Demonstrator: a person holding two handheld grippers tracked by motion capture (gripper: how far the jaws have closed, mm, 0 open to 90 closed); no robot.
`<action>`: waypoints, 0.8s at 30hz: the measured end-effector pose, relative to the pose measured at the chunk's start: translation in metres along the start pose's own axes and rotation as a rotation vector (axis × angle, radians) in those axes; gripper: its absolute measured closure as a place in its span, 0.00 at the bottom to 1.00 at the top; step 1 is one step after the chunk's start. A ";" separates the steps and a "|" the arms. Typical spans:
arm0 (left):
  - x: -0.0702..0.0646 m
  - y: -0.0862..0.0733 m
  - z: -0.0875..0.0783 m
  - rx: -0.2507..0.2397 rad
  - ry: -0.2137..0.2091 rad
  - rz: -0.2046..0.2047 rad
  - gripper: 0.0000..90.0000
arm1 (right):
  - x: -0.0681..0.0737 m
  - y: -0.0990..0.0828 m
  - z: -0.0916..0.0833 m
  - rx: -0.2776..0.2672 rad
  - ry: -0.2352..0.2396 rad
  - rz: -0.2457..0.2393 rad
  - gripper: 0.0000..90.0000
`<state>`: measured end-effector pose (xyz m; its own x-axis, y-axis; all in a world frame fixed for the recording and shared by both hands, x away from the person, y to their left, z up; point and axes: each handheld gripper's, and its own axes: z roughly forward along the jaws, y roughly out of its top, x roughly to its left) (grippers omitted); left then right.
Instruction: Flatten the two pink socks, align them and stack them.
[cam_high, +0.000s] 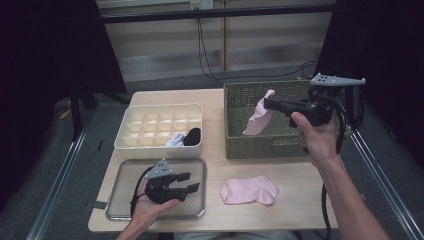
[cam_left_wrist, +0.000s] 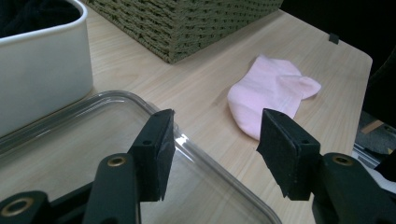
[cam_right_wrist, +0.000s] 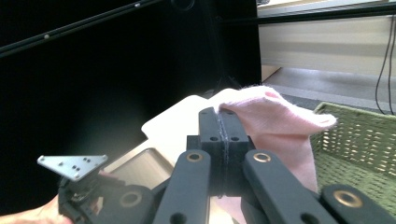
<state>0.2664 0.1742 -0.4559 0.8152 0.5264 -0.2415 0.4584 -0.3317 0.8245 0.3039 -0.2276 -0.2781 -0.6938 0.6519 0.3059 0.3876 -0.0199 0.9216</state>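
High view has the right gripper (cam_high: 269, 104) pinching a pink sock (cam_high: 258, 119) above the wicker basket (cam_high: 250, 142), left gripper (cam_high: 186, 182) part-open and empty over the tray (cam_high: 125, 167), so next it probably joins the sock (cam_high: 249, 190) near the table's front edge.

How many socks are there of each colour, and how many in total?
Pink socks: 2, one held over the basket by the right gripper, hanging sock, and one flat on the table.
White socks: 1.
Black socks: 1.
Total: 4.
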 end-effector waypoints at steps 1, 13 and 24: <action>-0.001 0.001 0.001 -0.002 0.000 -0.002 0.49 | 0.002 -0.001 0.000 -0.001 0.004 -0.002 1.00; -0.015 0.034 0.024 -0.055 -0.058 0.038 0.50 | 0.023 -0.028 0.011 0.038 0.092 0.008 1.00; -0.029 0.056 0.055 -0.079 -0.088 0.077 0.51 | 0.021 -0.058 0.026 0.079 0.102 0.024 1.00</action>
<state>0.2881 0.0976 -0.4310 0.8763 0.4299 -0.2174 0.3670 -0.3035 0.8793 0.2825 -0.1927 -0.3316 -0.7402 0.5713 0.3545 0.4488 0.0272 0.8932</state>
